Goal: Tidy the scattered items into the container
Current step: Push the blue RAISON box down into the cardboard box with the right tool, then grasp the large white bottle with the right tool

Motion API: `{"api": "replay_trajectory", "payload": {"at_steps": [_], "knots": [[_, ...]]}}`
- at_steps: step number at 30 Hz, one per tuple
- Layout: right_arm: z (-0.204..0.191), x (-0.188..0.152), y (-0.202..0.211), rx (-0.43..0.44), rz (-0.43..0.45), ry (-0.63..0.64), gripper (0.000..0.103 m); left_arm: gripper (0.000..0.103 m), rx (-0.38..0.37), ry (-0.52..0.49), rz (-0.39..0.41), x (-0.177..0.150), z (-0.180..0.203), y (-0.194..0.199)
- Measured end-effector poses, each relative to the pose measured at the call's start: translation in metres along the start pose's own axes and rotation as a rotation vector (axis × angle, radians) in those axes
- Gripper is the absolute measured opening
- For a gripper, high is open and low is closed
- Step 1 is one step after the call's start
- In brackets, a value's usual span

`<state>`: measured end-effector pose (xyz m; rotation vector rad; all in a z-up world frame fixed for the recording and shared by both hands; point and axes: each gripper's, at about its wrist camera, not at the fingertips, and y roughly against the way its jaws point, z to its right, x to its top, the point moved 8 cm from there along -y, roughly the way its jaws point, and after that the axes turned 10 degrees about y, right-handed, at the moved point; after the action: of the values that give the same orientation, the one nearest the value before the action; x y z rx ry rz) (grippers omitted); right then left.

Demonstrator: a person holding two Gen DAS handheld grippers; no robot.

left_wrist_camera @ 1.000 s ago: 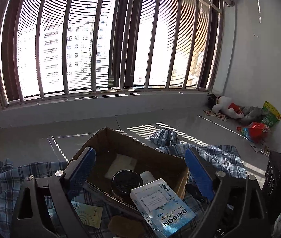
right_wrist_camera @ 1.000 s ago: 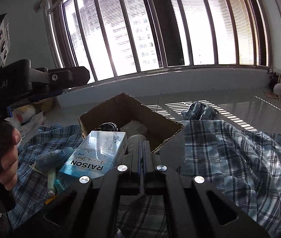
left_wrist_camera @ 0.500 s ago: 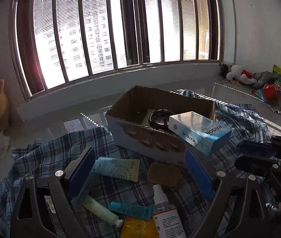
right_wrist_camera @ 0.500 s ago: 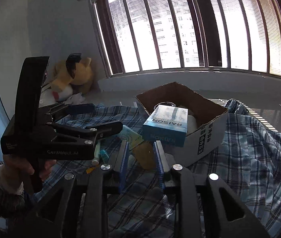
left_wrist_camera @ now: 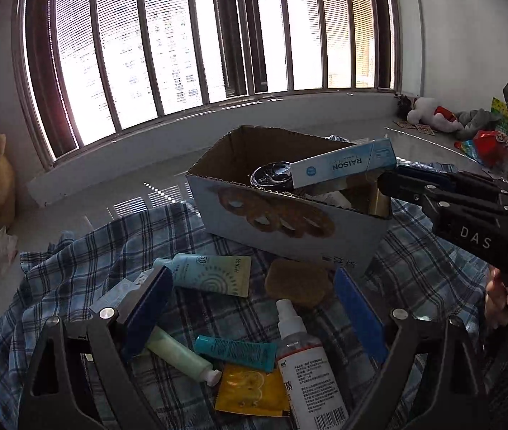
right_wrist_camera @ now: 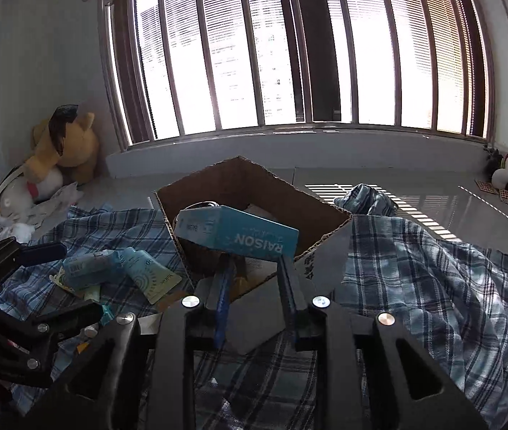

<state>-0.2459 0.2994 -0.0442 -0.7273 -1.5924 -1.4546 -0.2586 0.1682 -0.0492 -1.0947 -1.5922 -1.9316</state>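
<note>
A rumpled blue and white checked cloth (left_wrist_camera: 74, 268) covers the floor below a barred window; on it stands an open brown cardboard box (left_wrist_camera: 289, 222) with a pretzel picture on its near wall; a pale blue rectangular carton printed RAISON (left_wrist_camera: 343, 166) lies tilted across the box's right rim, half in and half out, its long axis running along that rim; a round black lidded jar (left_wrist_camera: 271, 175) sits inside behind it.

The right gripper (right_wrist_camera: 254, 265), a black 2-finger tool, has its jaws partly apart after just opening; in the right wrist view the carton's near end sits directly above and in front of the fingertips, and I cannot tell whether the pads touch it; it looks let go and resting on the rim.

The left gripper (left_wrist_camera: 254, 304) hangs over the loose things in front of the box with its jaws spread wide and nothing between the pads; this hand is clearly the nearer one to what remains outside.

Between and just beyond its fingers lie, large to small: a clear spray bottle with a white label (left_wrist_camera: 304, 362), lying lengthwise toward the camera; a pale teal flat tube marked 50 (left_wrist_camera: 210, 274), lying crosswise; a brown rounded sponge-like pad (left_wrist_camera: 300, 281); a yellow sachet (left_wrist_camera: 250, 388); a pale green tube with a white cap (left_wrist_camera: 178, 356); 1 small turquoise tube (left_wrist_camera: 236, 349), crosswise.

The spray bottle lies straight ahead of the left jaws, so a squeeze across its width looks the likeliest next pick.
</note>
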Motion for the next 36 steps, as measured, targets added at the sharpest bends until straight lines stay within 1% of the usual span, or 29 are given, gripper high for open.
{"api": "replay_trajectory", "payload": {"at_steps": [3, 6, 7, 10, 13, 15, 17, 19, 21, 23, 24, 26, 30, 33, 34, 36], "knots": [[-0.002, -0.001, 0.013, -0.001, 0.027, 0.011, 0.024, 0.093, 0.006, 0.0, -0.017, -0.009, -0.005, 0.0], [-0.02, -0.002, 0.021, 0.111, 0.033, 0.01, 0.024, 0.093, 0.008, 0.007, -0.043, -0.02, -0.01, -0.002], [-0.025, -0.001, 0.022, 0.119, 0.034, 0.015, 0.024, 0.093, 0.009, 0.008, -0.051, -0.024, -0.011, -0.002], [-0.032, 0.001, 0.018, 0.089, 0.03, 0.061, 0.024, 0.093, 0.016, 0.001, -0.066, -0.032, -0.015, -0.003], [-0.035, 0.003, 0.011, 0.119, 0.017, 0.056, 0.024, 0.093, 0.012, 0.004, -0.074, -0.036, -0.017, -0.002], [-0.031, 0.009, 0.006, 0.086, 0.029, 0.059, 0.024, 0.093, 0.009, 0.008, -0.075, -0.035, -0.019, -0.002], [-0.018, 0.018, -0.002, 0.021, 0.045, 0.031, 0.024, 0.093, 0.011, 0.006, -0.074, -0.034, -0.019, -0.002], [-0.001, 0.023, -0.009, -0.019, 0.053, -0.039, 0.026, 0.093, 0.01, 0.007, -0.074, -0.032, -0.018, -0.002], [0.009, 0.022, -0.01, -0.016, 0.05, -0.083, 0.029, 0.093, 0.009, 0.006, -0.067, -0.031, -0.019, 0.001], [0.011, 0.016, -0.003, -0.003, 0.05, -0.086, 0.032, 0.093, 0.015, -0.003, -0.059, -0.031, -0.02, 0.003], [0.009, 0.011, 0.002, 0.007, 0.048, -0.08, 0.035, 0.093, 0.021, -0.007, -0.056, -0.031, -0.021, 0.003], [0.0, 0.002, 0.009, 0.046, 0.03, -0.071, 0.037, 0.093, 0.029, -0.007, -0.059, -0.034, -0.023, 0.003], [-0.027, -0.01, 0.016, 0.136, -0.013, -0.063, 0.037, 0.093, 0.016, 0.015, -0.089, -0.045, -0.028, 0.002], [-0.052, -0.021, 0.015, 0.2, -0.073, -0.058, 0.037, 0.093, 0.024, 0.011, -0.094, -0.055, -0.033, 0.007], [-0.059, -0.026, 0.013, 0.201, -0.096, -0.045, 0.037, 0.093, 0.035, 0.009, -0.093, -0.059, -0.036, 0.008], [-0.075, -0.039, 0.008, 0.151, -0.152, 0.004, 0.037, 0.093, 0.056, 0.012, -0.095, -0.068, -0.045, 0.011]]}}
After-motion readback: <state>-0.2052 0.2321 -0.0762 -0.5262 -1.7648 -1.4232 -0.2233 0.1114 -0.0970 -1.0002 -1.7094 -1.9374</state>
